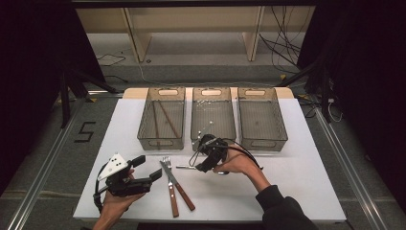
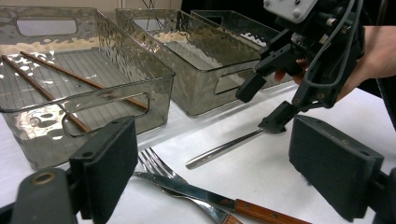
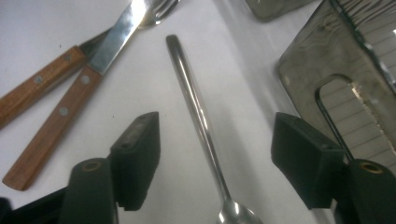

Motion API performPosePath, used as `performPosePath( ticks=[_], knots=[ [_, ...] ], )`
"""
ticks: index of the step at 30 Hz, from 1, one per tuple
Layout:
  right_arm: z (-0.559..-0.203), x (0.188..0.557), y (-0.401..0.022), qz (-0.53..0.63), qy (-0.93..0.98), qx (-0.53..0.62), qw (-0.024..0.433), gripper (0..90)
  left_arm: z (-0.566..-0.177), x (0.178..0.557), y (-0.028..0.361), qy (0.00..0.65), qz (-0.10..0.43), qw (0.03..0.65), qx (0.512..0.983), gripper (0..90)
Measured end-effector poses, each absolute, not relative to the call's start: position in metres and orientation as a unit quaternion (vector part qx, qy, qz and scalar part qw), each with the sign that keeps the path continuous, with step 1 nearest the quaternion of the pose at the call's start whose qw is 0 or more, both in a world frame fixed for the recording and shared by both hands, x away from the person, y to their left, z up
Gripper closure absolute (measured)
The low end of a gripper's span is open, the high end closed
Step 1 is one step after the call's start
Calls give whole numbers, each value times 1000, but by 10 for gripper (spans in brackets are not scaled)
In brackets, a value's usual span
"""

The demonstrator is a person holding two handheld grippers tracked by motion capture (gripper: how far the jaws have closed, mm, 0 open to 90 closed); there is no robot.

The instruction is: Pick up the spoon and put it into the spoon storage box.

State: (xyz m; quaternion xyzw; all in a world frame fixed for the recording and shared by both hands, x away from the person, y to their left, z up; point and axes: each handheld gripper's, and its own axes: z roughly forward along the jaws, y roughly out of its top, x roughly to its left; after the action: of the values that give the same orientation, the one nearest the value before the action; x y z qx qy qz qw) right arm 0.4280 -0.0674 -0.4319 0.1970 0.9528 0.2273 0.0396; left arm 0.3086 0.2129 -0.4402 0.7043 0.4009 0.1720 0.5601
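**Open claw poised over a spoon beside three bins**

On the white worktop [image 1: 297,187], three smoky translucent bins stand side by side at the far edge. Two brown chopsticks [image 1: 163,120] lie in the left bin [image 1: 162,117]; the middle bin [image 1: 213,117] and the right bin [image 1: 261,117] look bare apart from reflections, as far as the high view shows.

Nearer the person, a metal spoon [image 3: 196,112] lies flat on the worktop just in front of the middle bin. The right claw [image 1: 201,160], held in the person's right hand [image 1: 239,165], tilts down over it. In the right gripper view its jaws stand wide apart with the spoon's handle running between them, touching neither pad, and the bowl end sits at the bottom edge of that view. It holds nothing.

To the left of the spoon lie a wooden-handled knife [image 1: 179,184] and a wooden-handled fork [image 1: 170,184], close together, the knife blade crossing over the fork near its tines in the left gripper view.

The left claw [image 1: 148,170], held in the person's left hand [image 1: 115,203], sits near the front left of the worktop, pointing towards the cutlery. Its jaws are also wide open and empty, and its view looks across the fork and knife to the right claw beyond.
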Motion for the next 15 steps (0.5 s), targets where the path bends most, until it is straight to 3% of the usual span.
performPosePath(
  ticks=[15],
  knots=[
    [-448,435,-68,150,974,169,24,548,-440,308,213,398,174,559,706,151]
  ],
)
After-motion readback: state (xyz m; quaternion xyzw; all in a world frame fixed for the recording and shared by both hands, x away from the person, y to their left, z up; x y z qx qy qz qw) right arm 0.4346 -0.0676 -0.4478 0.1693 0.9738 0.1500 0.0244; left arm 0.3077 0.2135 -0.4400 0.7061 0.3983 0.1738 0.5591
